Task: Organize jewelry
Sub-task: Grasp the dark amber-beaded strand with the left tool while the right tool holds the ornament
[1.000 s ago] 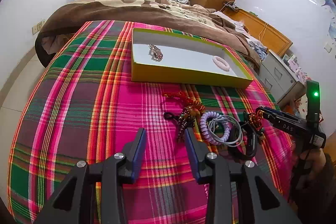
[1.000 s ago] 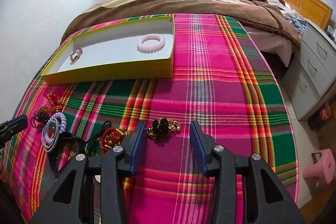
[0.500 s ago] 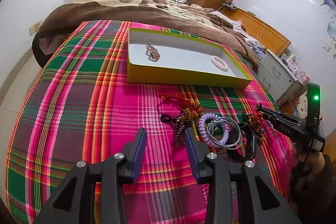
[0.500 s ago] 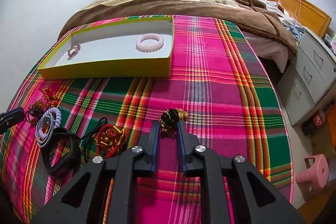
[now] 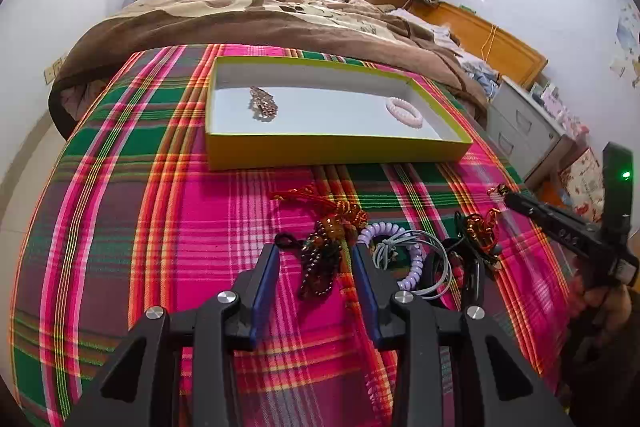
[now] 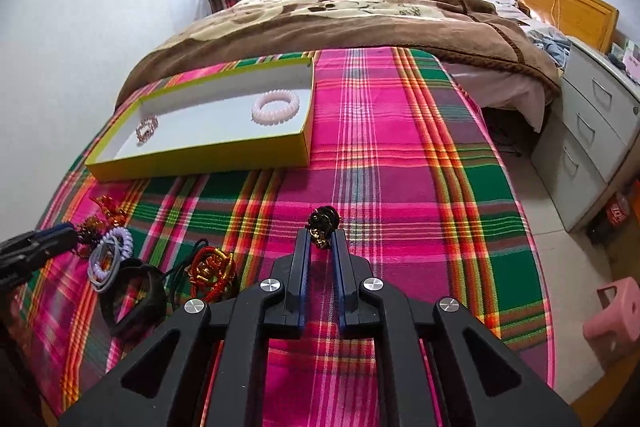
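Jewelry in right gripper (image 6: 322, 241): black-and-gold charm (image 6: 322, 223), clamped, lower centre.
Left gripper (image 5: 316, 269): jaws apart, astride the dark bead strand (image 5: 320, 267), not gripping.
Stored: pink bracelet (image 6: 276, 105), brown piece (image 6: 146, 129) — in yellow box (image 6: 200, 163), upper left.
Left: loose pile (image 6: 120, 259), lower left.
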`<action>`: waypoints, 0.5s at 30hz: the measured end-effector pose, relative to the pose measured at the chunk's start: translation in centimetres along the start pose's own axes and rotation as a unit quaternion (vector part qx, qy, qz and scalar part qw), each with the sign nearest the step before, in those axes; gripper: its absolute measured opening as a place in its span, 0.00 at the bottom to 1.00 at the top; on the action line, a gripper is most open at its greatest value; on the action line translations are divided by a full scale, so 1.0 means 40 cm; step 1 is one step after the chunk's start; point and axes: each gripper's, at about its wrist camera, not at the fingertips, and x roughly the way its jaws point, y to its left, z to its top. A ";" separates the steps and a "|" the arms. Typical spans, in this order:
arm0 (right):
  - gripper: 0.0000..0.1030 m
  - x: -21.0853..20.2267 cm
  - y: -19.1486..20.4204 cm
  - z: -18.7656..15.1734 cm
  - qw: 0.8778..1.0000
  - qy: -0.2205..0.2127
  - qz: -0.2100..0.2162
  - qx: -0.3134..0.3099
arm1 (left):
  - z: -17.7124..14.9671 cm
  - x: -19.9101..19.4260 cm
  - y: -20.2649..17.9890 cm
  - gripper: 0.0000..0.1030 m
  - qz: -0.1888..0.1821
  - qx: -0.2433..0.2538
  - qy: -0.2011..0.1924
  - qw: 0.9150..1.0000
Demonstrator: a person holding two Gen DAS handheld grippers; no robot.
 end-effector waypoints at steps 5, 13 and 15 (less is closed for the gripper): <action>0.10 -0.015 0.003 0.005 1.000 -0.010 0.009 0.003 | 0.016 0.018 -0.014 0.36 0.029 0.006 0.000 1.000; 0.10 -0.021 0.018 0.009 1.000 -0.012 0.018 -0.002 | 0.011 0.054 -0.030 0.36 0.052 0.030 0.019 0.998; 0.10 -0.020 0.021 0.009 1.000 -0.012 0.021 0.000 | 0.008 0.058 -0.031 0.36 0.052 0.032 0.021 0.998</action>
